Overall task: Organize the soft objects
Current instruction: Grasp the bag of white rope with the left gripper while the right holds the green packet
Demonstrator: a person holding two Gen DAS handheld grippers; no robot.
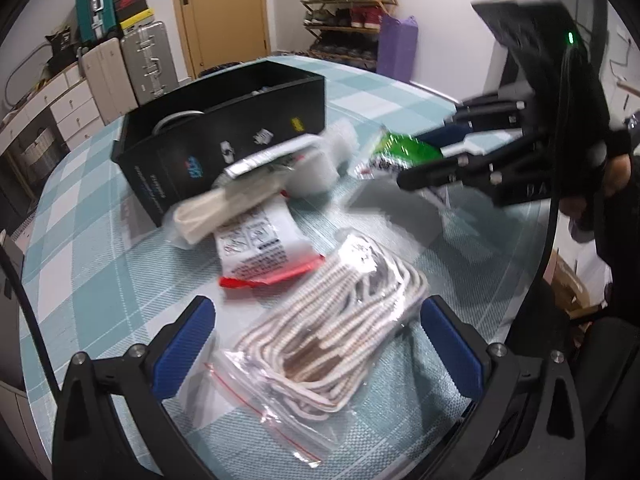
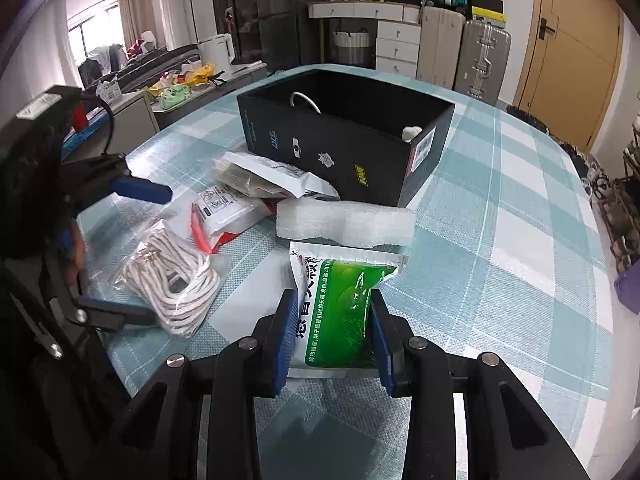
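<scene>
My left gripper (image 1: 316, 320) is open, its blue pads on either side of a clear zip bag of white rope (image 1: 320, 340) on the checked tablecloth; the bag also shows in the right wrist view (image 2: 168, 280). My right gripper (image 2: 334, 316) is shut on a green and white packet (image 2: 340, 300), held just above the table; the packet shows at the right of the left wrist view (image 1: 400, 152). A black open box (image 2: 340, 152) stands behind, also seen in the left wrist view (image 1: 224, 136). A white foam block (image 2: 344, 220), a red and white pouch (image 1: 260, 248) and a white packet (image 2: 264, 176) lie before it.
The round table (image 2: 520, 240) has a teal and white checked cloth. Suitcases (image 2: 484, 60), white drawers (image 2: 396, 44) and a wooden door (image 2: 568, 48) stand behind. A shoe rack (image 1: 348, 4) and a purple bag (image 1: 396, 48) are at the far side.
</scene>
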